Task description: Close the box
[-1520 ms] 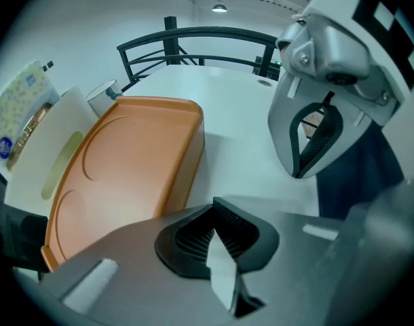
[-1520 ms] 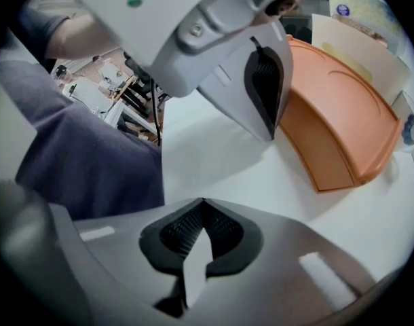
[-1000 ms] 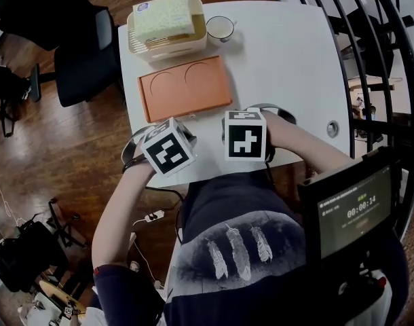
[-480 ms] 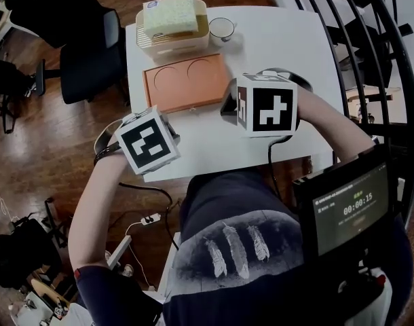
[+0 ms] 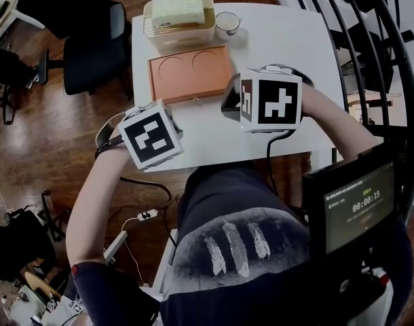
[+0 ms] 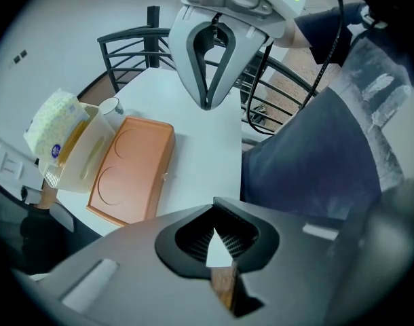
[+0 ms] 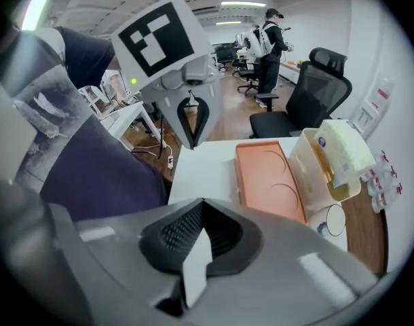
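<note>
The open cream box (image 5: 178,29) stands at the table's far edge with a pale yellow-green pack (image 5: 178,5) resting on top of it. Its orange lid (image 5: 190,72) lies flat on the white table (image 5: 288,46), just in front of the box. My left gripper (image 6: 217,250) hovers over the table's front left corner, jaws together and holding nothing. My right gripper (image 7: 197,257) hangs over the table's front middle, to the right of the lid, also shut and holding nothing. In each gripper view the other gripper faces the camera, tips touching.
A white cup (image 5: 227,23) sits right of the box. A black office chair (image 5: 91,46) stands left of the table and a black metal railing (image 5: 387,66) runs along the right. A timer screen (image 5: 360,206) is near my chest.
Both grippers have risen from the table's front edge. The left one drifted left toward the corner, and the right one moved right and up. Box and lid stayed put.
</note>
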A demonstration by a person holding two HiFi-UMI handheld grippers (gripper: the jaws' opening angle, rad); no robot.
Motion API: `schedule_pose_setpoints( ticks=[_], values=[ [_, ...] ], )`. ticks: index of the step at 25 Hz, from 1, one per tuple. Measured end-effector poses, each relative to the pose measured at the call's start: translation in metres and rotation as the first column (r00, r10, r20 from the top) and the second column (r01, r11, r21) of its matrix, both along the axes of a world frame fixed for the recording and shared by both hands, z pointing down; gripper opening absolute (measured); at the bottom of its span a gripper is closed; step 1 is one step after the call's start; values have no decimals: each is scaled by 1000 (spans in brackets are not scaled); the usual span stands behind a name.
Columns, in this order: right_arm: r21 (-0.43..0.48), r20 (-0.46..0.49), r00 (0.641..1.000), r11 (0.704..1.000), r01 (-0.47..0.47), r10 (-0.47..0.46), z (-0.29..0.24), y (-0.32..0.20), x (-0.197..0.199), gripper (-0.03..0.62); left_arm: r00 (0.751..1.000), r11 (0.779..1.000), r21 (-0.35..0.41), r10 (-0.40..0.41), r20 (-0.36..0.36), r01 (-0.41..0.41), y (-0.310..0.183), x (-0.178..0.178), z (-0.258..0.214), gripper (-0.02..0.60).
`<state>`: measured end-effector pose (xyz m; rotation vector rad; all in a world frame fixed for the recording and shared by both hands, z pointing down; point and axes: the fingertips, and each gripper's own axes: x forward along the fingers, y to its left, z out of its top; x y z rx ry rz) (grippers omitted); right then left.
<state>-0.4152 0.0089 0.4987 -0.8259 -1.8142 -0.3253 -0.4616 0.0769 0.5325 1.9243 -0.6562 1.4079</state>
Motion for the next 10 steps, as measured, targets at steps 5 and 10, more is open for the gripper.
schedule_pose_setpoints(
  ticks=[5,10],
  values=[
    [12,-9,1000,1000,4,-4,-1,5,1,5,1000,1000,0,-2,2,2,7,-1,-1,14],
    [22,-1,1000,1000,1,-1,-6,14,2,5,1000,1000,5,-5,18,4,16,-3,-4,14]
  ],
)
